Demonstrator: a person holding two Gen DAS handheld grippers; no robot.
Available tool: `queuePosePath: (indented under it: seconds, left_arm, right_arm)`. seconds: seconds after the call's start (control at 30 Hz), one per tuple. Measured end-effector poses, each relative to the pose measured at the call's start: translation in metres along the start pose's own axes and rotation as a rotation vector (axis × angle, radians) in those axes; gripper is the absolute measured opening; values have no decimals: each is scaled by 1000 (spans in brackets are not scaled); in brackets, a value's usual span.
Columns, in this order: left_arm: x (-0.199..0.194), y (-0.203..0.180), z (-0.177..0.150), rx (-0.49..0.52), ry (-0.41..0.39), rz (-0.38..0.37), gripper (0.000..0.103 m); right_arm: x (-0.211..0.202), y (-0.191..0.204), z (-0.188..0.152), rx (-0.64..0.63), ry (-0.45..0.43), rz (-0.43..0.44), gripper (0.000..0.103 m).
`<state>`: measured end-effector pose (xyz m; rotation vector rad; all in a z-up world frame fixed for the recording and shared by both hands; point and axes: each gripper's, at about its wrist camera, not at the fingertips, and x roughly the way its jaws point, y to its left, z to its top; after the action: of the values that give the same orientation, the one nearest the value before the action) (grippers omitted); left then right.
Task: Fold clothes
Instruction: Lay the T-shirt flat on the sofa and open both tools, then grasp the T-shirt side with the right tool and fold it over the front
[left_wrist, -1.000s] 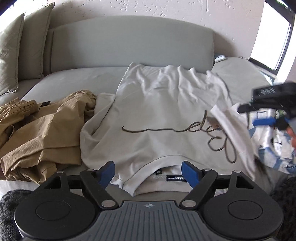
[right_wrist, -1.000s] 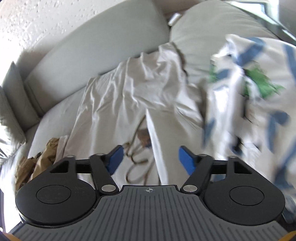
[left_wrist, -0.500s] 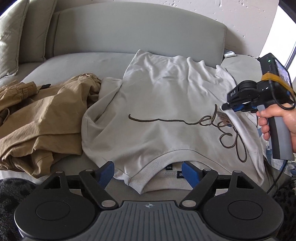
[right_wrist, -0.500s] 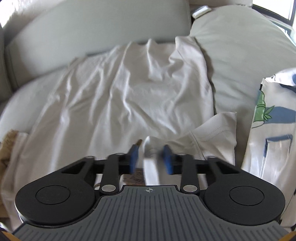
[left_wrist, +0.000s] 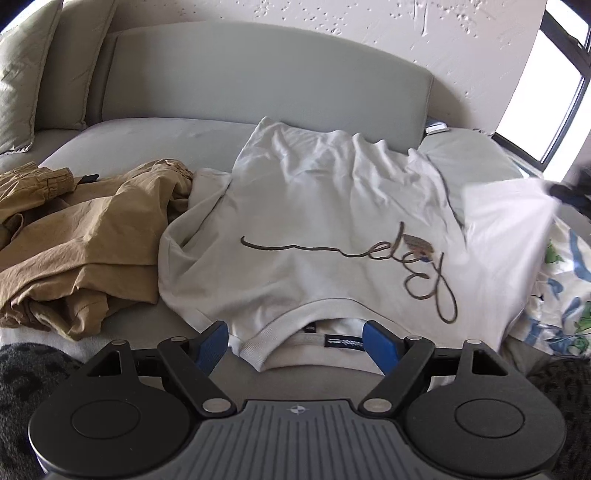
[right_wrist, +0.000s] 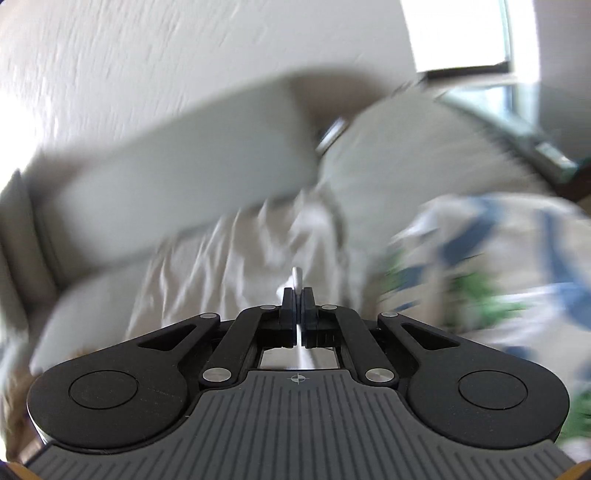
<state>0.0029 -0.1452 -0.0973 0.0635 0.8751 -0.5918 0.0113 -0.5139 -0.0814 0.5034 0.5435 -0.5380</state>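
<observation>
A white T-shirt (left_wrist: 325, 229) with a dark script print lies spread on the grey sofa, collar (left_wrist: 295, 325) toward me. My left gripper (left_wrist: 295, 339) hangs open just over the collar, one blue pad on each side, touching nothing. At the right, the shirt's sleeve (left_wrist: 506, 229) is lifted and pulled outward, blurred by motion. My right gripper (right_wrist: 297, 295) is shut on a thin fold of that sleeve fabric (right_wrist: 297, 277), which sticks out above the jaws. In the left wrist view the right gripper (left_wrist: 570, 192) is only a dark blur at the frame's edge.
Crumpled tan trousers (left_wrist: 74, 243) lie left of the shirt. A white garment with blue and green print (left_wrist: 561, 295) lies to the right. Cushions (left_wrist: 29, 74) and the sofa backrest (left_wrist: 258, 74) stand behind, with a window (left_wrist: 546, 92) at far right.
My right gripper closed on the shirt's right sleeve and swung up and out to the right, lifting the sleeve off the print. The left gripper stayed open by the collar.
</observation>
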Motion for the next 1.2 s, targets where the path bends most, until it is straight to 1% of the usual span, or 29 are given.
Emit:
queuePosePath:
  seconds: [0.03,0.07,0.13,0.17,0.23,0.27,0.3,0.33,0.4,0.47,0.5,0.63,0.73,0.8,0.97,1.1,1.13,1.2]
  left_arm:
    - [-1,-2,-1,2,2,-3,79]
    - [-2,-4,-3,5,5,-6,79]
    - [-3,-9,-5,17,13,-18,79]
    - [-4,-12,-7,28,19,-24,79]
    - [-5,-17,-11,49,22,-28,79]
    - [-6,-20,-13,59,24,-29,79]
    - [-7,-20,-15,60,26,-27,79]
    - [-7,-21,-16,59,29,-24,79]
    - [-8,-21,-18,57,34,-17,79]
    - [-8,-21,-19,51,40,-11,79]
    - [-7,-22,-20,48,44,-8,79]
    - [-7,-24,-20,57,50,-8,79]
    - [-7,-25,-21,60,53,-6,79]
    - [-6,-24,-22,58,55,-4,79]
    - [-5,-22,-22,49,60,2,79]
    - [-3,-20,-22,44,66,2,79]
    - [-3,-19,-22,43,66,0,79]
    - [-2,-18,-22,41,67,-2,79]
  right_arm:
    - [-16,-14,0,33,-33,-19,1]
    - [-26,-31,-3,71,-48,-43,1]
    - [-31,-65,-11,152,-24,-108,1]
    - [-30,-81,-16,190,-1,-136,2]
    - [-14,-108,-29,254,99,-166,3]
    - [-8,-117,-36,279,130,-168,12]
    - [-4,-125,-42,305,152,-168,18]
    - [-6,-129,-46,327,147,-163,24]
    - [-10,-137,-53,372,135,-149,33]
    - [-21,-141,-55,414,101,-107,44]
    - [-26,-143,-55,432,84,-88,45]
    - [-35,-147,-52,449,38,-52,46]
    - [-36,-146,-51,437,16,-11,44]
    - [-31,-144,-48,420,30,-3,44]
    - [-2,-149,-43,426,101,-46,43]
    - [10,-148,-43,406,110,-36,43]
    - [14,-147,-42,391,113,-42,42]
    - [20,-143,-39,358,110,-62,26]
